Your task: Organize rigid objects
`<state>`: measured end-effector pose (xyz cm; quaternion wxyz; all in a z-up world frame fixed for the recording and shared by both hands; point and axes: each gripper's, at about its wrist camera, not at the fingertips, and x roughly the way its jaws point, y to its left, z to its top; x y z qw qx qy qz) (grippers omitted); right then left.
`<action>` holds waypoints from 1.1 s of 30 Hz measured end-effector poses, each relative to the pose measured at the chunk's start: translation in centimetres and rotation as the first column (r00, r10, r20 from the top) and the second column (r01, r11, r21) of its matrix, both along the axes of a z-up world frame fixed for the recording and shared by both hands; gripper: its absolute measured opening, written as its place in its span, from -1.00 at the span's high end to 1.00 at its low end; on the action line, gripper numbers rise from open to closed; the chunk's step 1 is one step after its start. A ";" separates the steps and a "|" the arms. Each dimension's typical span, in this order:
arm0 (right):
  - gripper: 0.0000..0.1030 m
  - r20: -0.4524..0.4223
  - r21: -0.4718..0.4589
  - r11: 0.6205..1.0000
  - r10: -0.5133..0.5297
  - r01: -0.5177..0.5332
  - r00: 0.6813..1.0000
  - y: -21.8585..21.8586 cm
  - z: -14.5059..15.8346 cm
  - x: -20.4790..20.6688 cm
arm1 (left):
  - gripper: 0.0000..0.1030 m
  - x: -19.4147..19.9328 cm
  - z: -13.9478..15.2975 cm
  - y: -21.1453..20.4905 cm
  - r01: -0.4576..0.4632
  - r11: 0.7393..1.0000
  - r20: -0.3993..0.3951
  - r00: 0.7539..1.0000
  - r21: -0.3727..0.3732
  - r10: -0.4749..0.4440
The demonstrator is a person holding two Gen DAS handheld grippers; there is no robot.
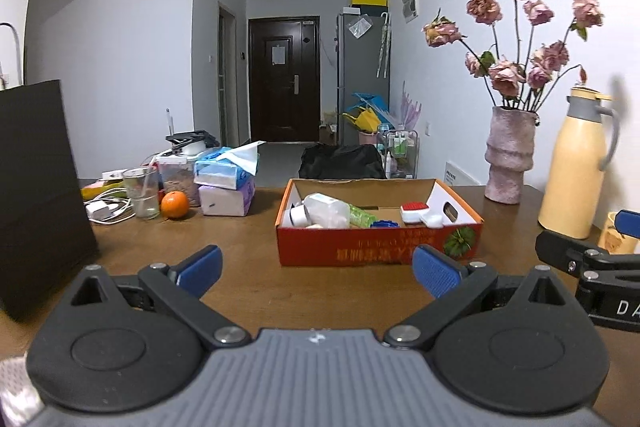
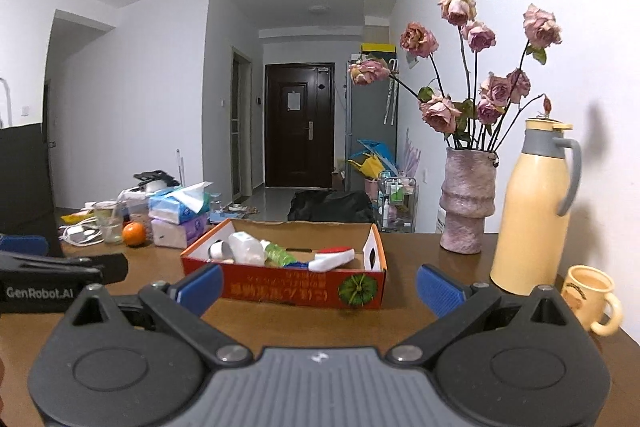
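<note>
Cardboard box [image 1: 376, 247] sits mid-tabletop [image 1: 248, 279], open top, holding a clear plastic bottle [image 1: 326, 211], a white roll, a red-and-white item [image 1: 414, 211] and a blue piece. Left gripper [image 1: 316, 269] hovers in front of it, jaws spread wide, nothing held. Right gripper [image 2: 318, 283] same: jaws wide apart, empty, box [image 2: 288, 281] ahead, slightly left. Right wrist view alone shows the whole yellow mug [image 2: 592, 297] beside the thermos [image 2: 534, 207]; left view clips the mug behind the right gripper's body. Left view shows the tall black bag [image 1: 38, 195] far more fully. Both show vase [image 1: 510, 157], orange [image 1: 175, 205], tissue packs [image 1: 226, 175].
</note>
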<state>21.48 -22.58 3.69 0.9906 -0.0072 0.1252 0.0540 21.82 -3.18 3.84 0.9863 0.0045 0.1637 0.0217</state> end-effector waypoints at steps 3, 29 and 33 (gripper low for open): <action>-1.00 -0.003 -0.004 1.000 0.003 -0.003 1.000 0.0 -0.2 -2.3 | -1.00 -2.4 -0.1 -0.2 0.004 1.000 -0.001 1.000 0.010 -0.004; -1.00 0.007 0.003 1.000 0.001 -0.001 1.000 -0.3 -0.3 -6.7 | -1.00 -6.9 -0.2 -0.6 0.014 1.000 0.004 1.000 0.022 -0.014; -1.00 0.006 0.003 1.000 0.001 -0.001 1.000 -0.3 -0.3 -6.7 | -1.00 -6.9 -0.2 -0.6 0.013 1.000 0.004 1.000 0.022 -0.013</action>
